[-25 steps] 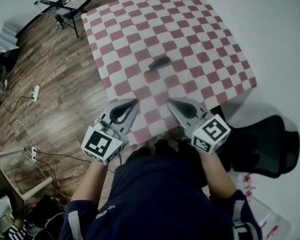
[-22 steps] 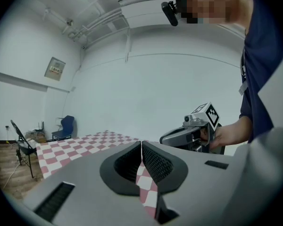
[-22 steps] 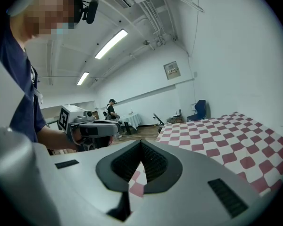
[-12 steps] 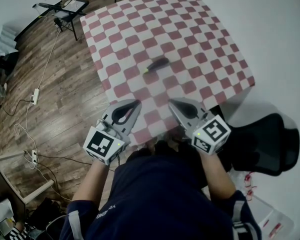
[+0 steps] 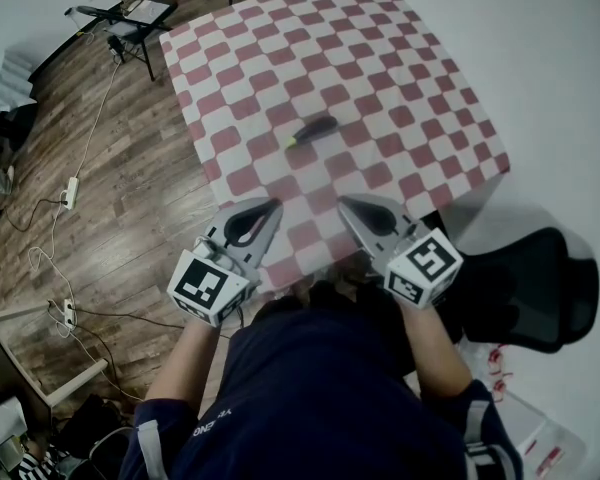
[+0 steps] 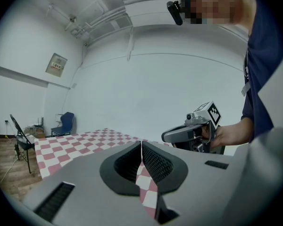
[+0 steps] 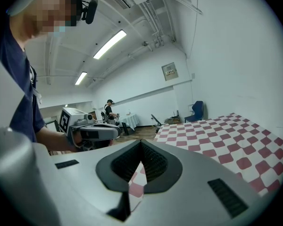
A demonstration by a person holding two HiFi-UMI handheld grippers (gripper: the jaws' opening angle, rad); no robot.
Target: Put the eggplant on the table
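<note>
A small dark purple eggplant (image 5: 314,129) lies on the red-and-white checked table (image 5: 380,78) near its middle, seen only in the head view. Both grippers hover at the table's near edge, well short of the eggplant. My left gripper (image 5: 271,206) (image 6: 141,142) has its jaws pressed together with nothing between them. My right gripper (image 5: 342,205) (image 7: 140,142) is likewise shut and empty. Each gripper view shows the other gripper held in a hand beside it.
A black office chair (image 5: 525,288) stands at the right of the table's near corner. Folding chairs (image 5: 130,13) stand at the far left on the wood floor, where cables and a power strip (image 5: 72,186) lie. A distant person (image 7: 107,108) stands across the room.
Hardly anything differs: both grippers stay shut at the table's near edge and the eggplant lies where it was. The views have shifted very slightly.
</note>
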